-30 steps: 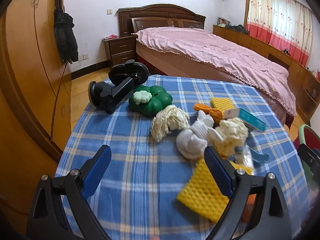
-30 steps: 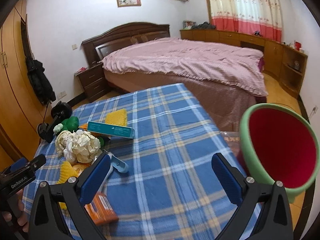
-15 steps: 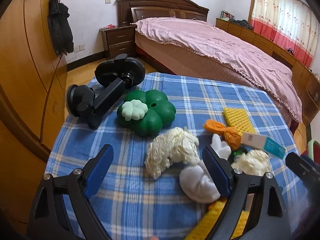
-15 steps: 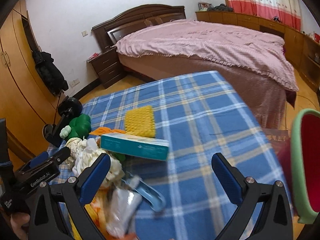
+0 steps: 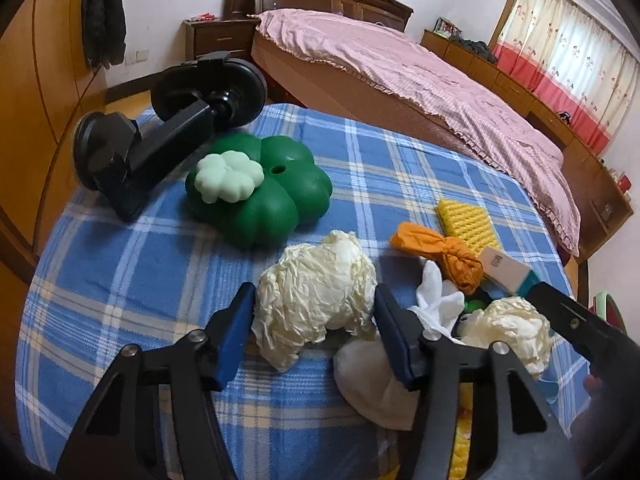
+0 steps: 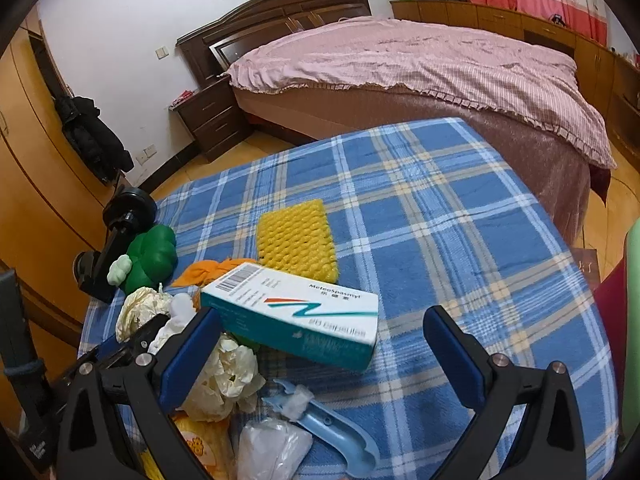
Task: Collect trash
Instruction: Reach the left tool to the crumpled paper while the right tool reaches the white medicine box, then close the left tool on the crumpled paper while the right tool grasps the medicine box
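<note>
My left gripper (image 5: 316,328) has its blue pads against both sides of a crumpled cream paper ball (image 5: 316,300) on the blue plaid table. Beside it lie a white wad (image 5: 376,376), a second cream paper ball (image 5: 508,332), an orange wrapper (image 5: 440,248) and a white-teal medicine box (image 5: 506,270). My right gripper (image 6: 320,344) is open, its jaws either side of the near end of the medicine box (image 6: 296,314). Below it lie crumpled paper (image 6: 228,376), a plastic wad (image 6: 272,452) and a blue plastic piece (image 6: 332,428).
A green clover-shaped toy (image 5: 260,192) and a black suction mount (image 5: 160,136) sit at the table's far left. A yellow sponge (image 6: 296,240) lies mid-table. A green-rimmed red bin (image 6: 628,320) stands off the right edge. A pink bed (image 6: 420,64) is behind.
My left gripper moved forward and its jaws narrowed around the cream paper ball. My right gripper moved forward and down toward the medicine box, staying open.
</note>
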`<act>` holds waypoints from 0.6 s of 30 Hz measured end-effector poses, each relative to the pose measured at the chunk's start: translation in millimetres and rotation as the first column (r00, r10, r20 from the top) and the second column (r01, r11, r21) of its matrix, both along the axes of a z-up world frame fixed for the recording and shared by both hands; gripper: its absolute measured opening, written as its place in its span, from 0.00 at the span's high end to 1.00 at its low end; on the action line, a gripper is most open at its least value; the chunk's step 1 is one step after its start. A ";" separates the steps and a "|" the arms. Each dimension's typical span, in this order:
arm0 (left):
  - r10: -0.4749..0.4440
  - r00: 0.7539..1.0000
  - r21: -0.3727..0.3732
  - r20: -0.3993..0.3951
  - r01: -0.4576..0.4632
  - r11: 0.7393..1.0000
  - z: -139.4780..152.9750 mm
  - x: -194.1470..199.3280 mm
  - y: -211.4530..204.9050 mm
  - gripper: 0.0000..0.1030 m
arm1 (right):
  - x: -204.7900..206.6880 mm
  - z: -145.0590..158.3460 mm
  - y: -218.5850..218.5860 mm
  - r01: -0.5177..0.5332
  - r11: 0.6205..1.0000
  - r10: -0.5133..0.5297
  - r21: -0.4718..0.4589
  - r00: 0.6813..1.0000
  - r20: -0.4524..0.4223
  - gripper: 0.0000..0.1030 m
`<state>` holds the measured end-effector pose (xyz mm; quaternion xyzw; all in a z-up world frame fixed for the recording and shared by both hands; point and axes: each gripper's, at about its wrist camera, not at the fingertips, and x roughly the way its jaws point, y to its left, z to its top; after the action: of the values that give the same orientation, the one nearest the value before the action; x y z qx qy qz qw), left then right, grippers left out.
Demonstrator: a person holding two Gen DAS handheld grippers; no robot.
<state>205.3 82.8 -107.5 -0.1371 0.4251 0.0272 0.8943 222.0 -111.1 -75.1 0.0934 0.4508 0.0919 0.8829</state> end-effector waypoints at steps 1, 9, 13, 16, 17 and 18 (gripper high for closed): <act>-0.004 1.000 -0.007 0.001 0.004 1.000 -0.1 -0.6 0.5 0.45 | 0.4 -0.3 -0.2 0.001 1.000 -0.001 0.010 1.000 -0.005 0.00; -0.041 0.999 -0.020 0.022 0.041 0.999 -1.2 0.9 -0.3 0.57 | 4.6 7.2 14.4 -0.052 0.996 0.054 -0.077 0.998 0.029 0.00; -0.050 0.998 -0.022 0.028 0.050 0.999 -1.9 0.3 0.7 0.67 | 12.8 2.8 22.6 -0.080 0.990 0.083 -0.117 0.996 0.015 0.00; -0.049 0.998 -0.040 0.033 0.050 0.998 -2.1 -1.1 4.3 0.71 | 19.6 -3.6 23.6 -0.111 0.989 0.110 -0.094 0.994 -0.008 0.00; -0.046 0.998 -0.042 0.035 0.047 0.998 -1.9 -2.1 5.5 0.71 | 20.9 -4.7 22.4 -0.120 0.990 0.119 -0.080 0.993 -0.012 0.00; -0.041 0.998 -0.040 0.038 0.043 0.998 -1.4 -3.0 6.2 0.72 | 21.8 -5.5 21.5 -0.130 0.989 0.129 -0.073 0.992 -0.014 0.00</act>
<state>202.3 89.0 -108.8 -0.1467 0.4116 -0.0028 0.8995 243.8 -89.5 -80.6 0.0316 0.4631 0.1317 0.8759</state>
